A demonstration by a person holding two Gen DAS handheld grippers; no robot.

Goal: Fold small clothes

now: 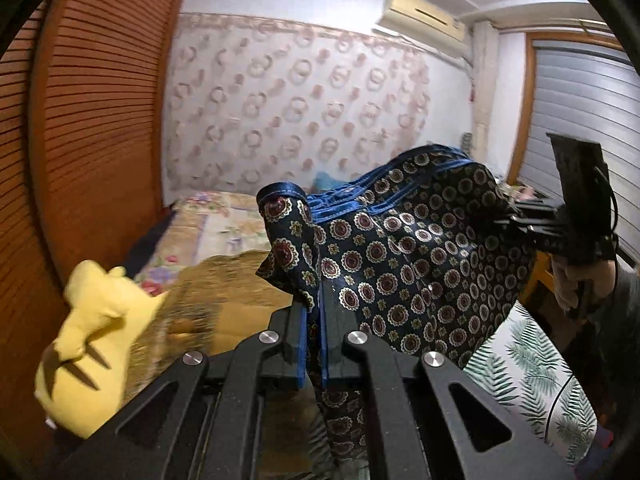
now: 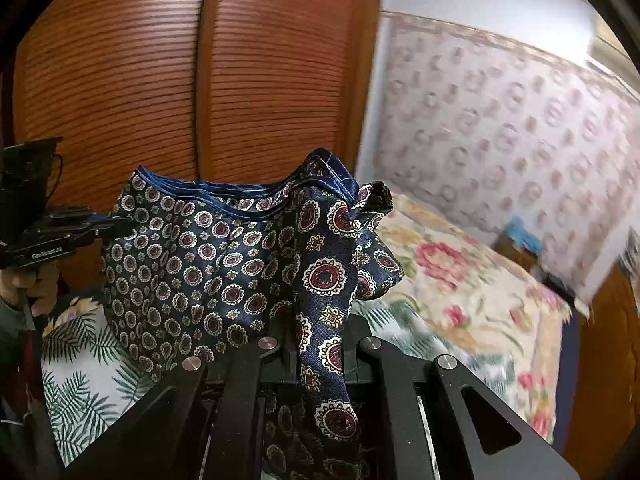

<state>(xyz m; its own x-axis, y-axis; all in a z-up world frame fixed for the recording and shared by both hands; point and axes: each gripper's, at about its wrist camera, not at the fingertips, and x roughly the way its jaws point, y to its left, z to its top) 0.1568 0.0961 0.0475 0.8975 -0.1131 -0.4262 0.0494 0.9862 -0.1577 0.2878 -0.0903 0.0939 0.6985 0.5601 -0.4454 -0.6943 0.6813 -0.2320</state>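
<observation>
Here the navy medallion-print shorts (image 1: 416, 264) hang in the air above the leaf-print bed cover (image 1: 532, 364), their blue waistband (image 2: 224, 194) stretched sideways between the left gripper (image 1: 313, 312) and right gripper (image 2: 316, 340), each clamped on one end.

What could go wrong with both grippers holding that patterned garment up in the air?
1. The left gripper and right gripper each pinch only a bunched bit of the shiny navy patterned garment; it may slip out.
2. The blue-trimmed waistband sags uneven between them, so the fold could land crooked on the leaf-print sheet.
3. The yellow plush toy sits close by the left gripper and could get knocked.
</observation>
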